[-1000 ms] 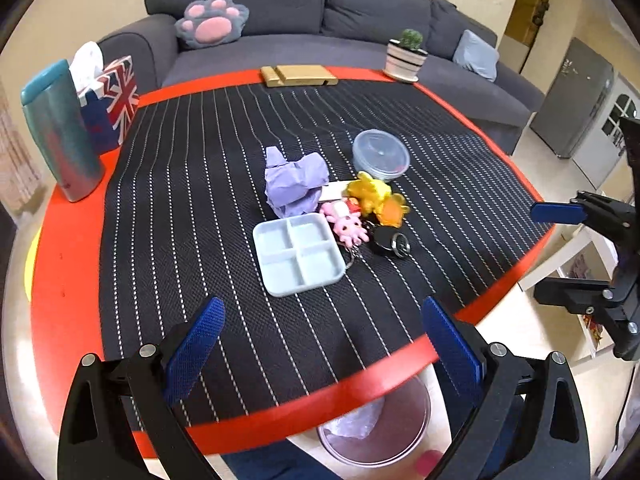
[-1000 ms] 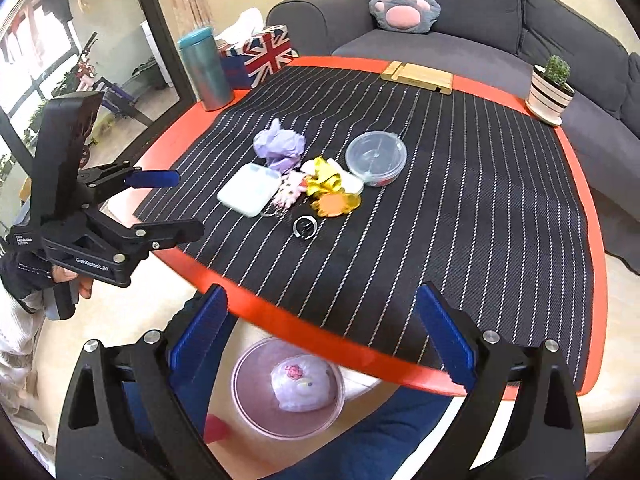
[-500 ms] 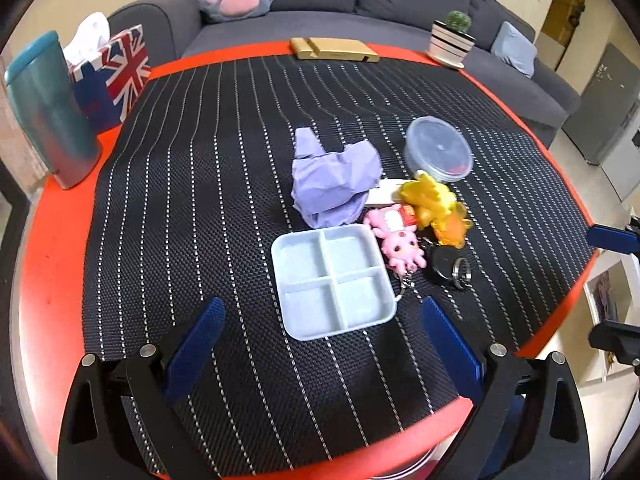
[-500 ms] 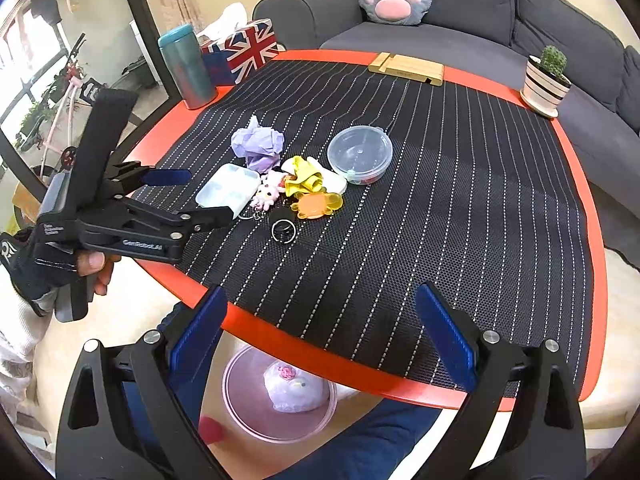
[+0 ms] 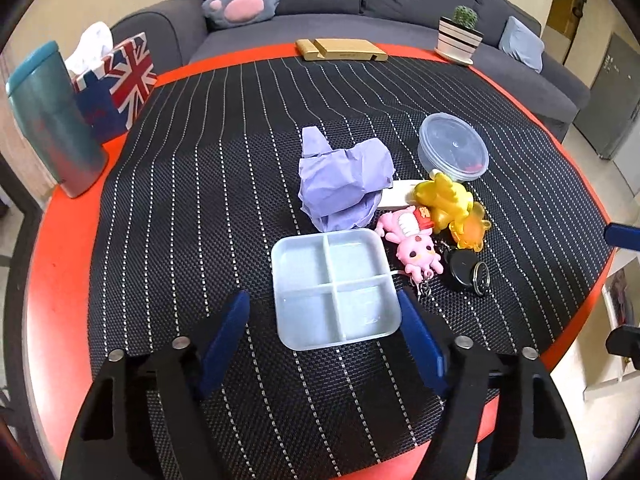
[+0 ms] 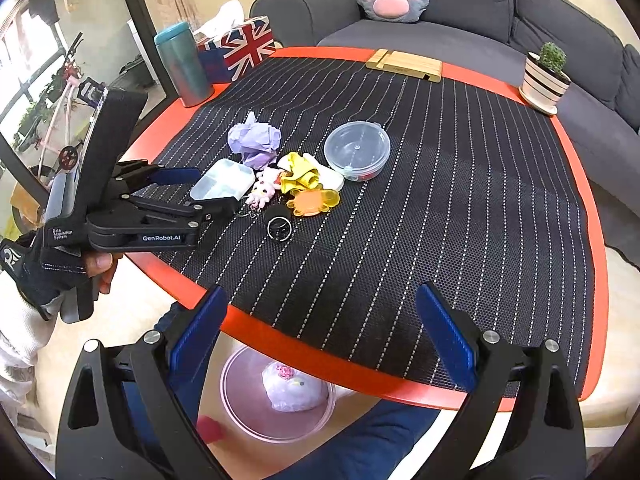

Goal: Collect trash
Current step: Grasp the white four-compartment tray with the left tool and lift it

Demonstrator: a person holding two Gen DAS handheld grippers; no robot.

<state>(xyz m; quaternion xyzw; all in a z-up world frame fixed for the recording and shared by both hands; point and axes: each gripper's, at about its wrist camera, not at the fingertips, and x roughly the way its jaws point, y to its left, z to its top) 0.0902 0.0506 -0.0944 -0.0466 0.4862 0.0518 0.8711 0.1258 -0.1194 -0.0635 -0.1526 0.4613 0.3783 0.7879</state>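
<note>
A crumpled purple paper wad lies mid-table; it also shows in the right wrist view. My left gripper is open and empty, its fingers astride the near edge of a pale blue four-compartment tray, with the wad just beyond. In the right wrist view the left gripper reaches over the table's left edge. My right gripper is open and empty, off the table's near edge, above a clear pink bin on the floor that holds a pale wad.
A clear lidded tub, yellow, pink and orange toys, and a black key reel lie right of the tray. A teal tumbler, a Union Jack tissue box, a wooden stand and a potted cactus line the table's edges.
My left gripper has moved forward over the table, up to the blue tray and nearer the purple wad. The right gripper has shifted only slightly.
</note>
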